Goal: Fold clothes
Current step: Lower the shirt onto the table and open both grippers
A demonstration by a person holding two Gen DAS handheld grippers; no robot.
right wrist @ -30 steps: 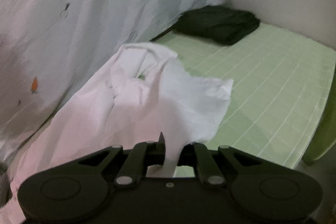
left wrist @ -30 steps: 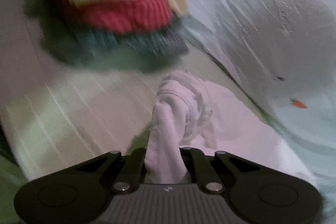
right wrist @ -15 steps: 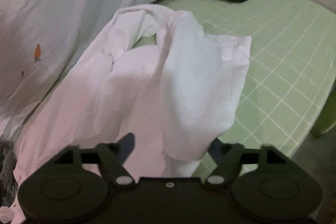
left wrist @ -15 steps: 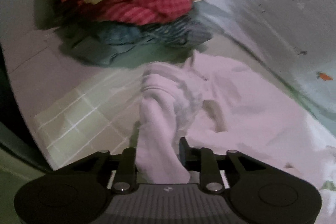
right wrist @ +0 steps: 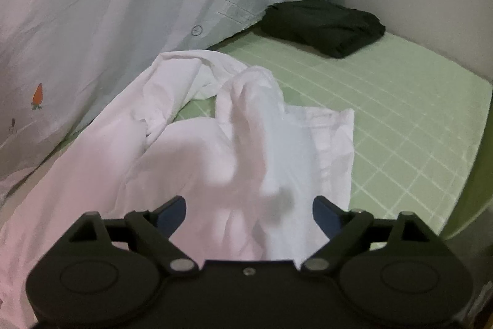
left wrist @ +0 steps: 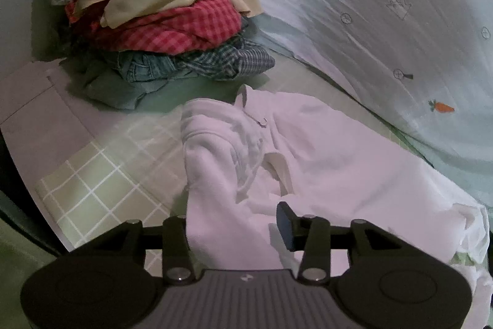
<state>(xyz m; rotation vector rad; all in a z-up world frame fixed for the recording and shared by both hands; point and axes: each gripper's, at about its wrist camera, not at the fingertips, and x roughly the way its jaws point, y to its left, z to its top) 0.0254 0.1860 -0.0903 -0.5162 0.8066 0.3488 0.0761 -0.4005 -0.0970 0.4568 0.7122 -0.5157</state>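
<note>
So here's where I'm at: the white shirt is lying rumpled on the green checked sheet, filling the lower middle and right of the left wrist view, and its long axis runs from the collar end near my left gripper off toward the lower right of that frame. In the right wrist view the same shirt spreads from the lower left up to the center, with its squared hem edge poking out to the right of center. Both tools are spread apart right now. The left gripper's jaws are open with a ridge of white fabric draped between them, not pinched, and the right gripper is wide open too, cloth just lying loose in the gap. My guess is the next grab depends on that lengthwise line: left takes the collar end, right takes the hem end, since each is already sitting over its own end. The unfolded clothes pile is at the upper left of the left view, and a folded dark garment sits upper right in the right view, near the carrot-print duvet.
</note>
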